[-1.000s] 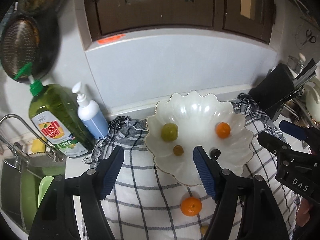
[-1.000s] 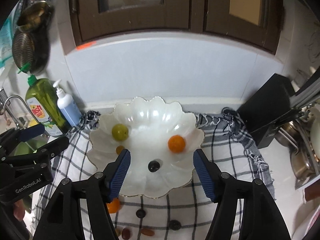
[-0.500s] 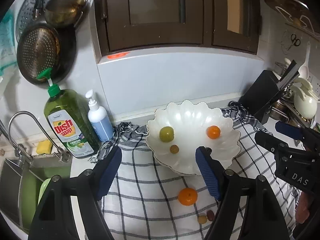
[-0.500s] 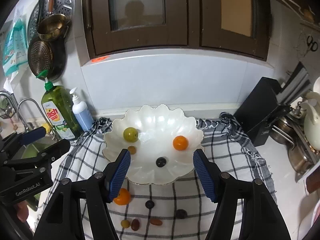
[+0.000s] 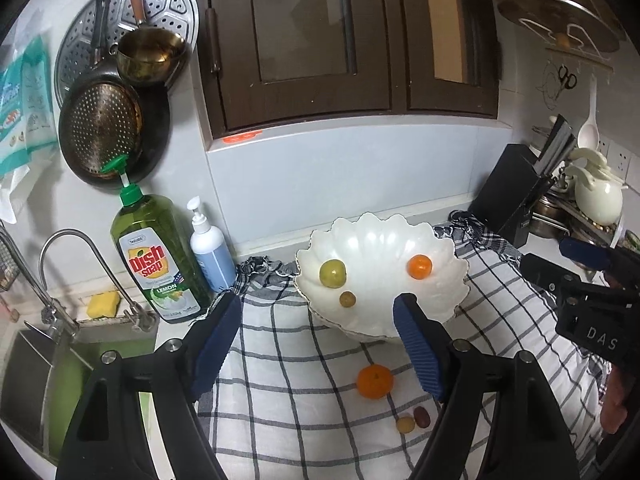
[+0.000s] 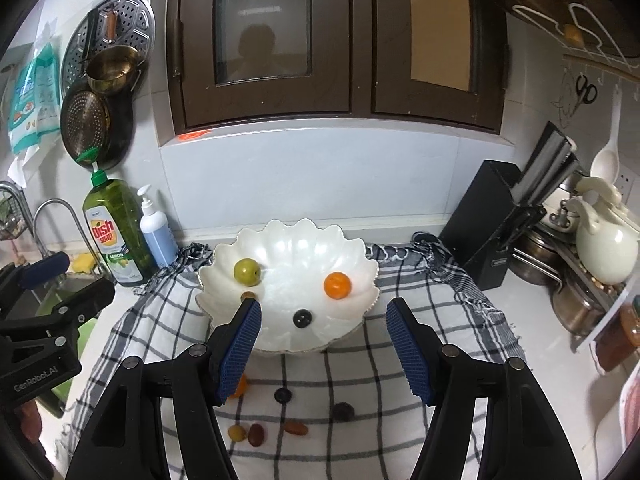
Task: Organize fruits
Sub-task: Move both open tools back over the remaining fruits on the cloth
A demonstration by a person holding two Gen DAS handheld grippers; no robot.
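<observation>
A white scalloped bowl [image 5: 400, 236] [image 6: 304, 236] stands on a checked cloth. It holds a green fruit [image 5: 332, 273] [image 6: 247, 271], an orange fruit [image 5: 419, 266] [image 6: 337, 285], a small brown fruit [image 5: 347, 299] and a dark fruit [image 6: 302, 318]. On the cloth in front lie an orange [image 5: 375, 381] [image 6: 239, 386], two dark fruits [image 6: 283, 395] [image 6: 343, 411] and small yellow and reddish fruits [image 5: 405, 424] [image 6: 237, 433] [image 6: 296, 427]. My left gripper [image 5: 316, 340] and my right gripper [image 6: 322, 340] are open and empty, held above the cloth short of the bowl.
A dish soap bottle [image 5: 154, 256] and a pump bottle [image 5: 211, 250] stand left of the bowl beside a sink with a tap [image 5: 76, 272]. A black knife block [image 6: 498, 224], a white jug [image 6: 604, 248] and pots stand at the right. Pans hang on the wall.
Both grippers have pulled back and up from the bowl, so it looks smaller and more of the cloth and loose fruit shows. Both stay open.
</observation>
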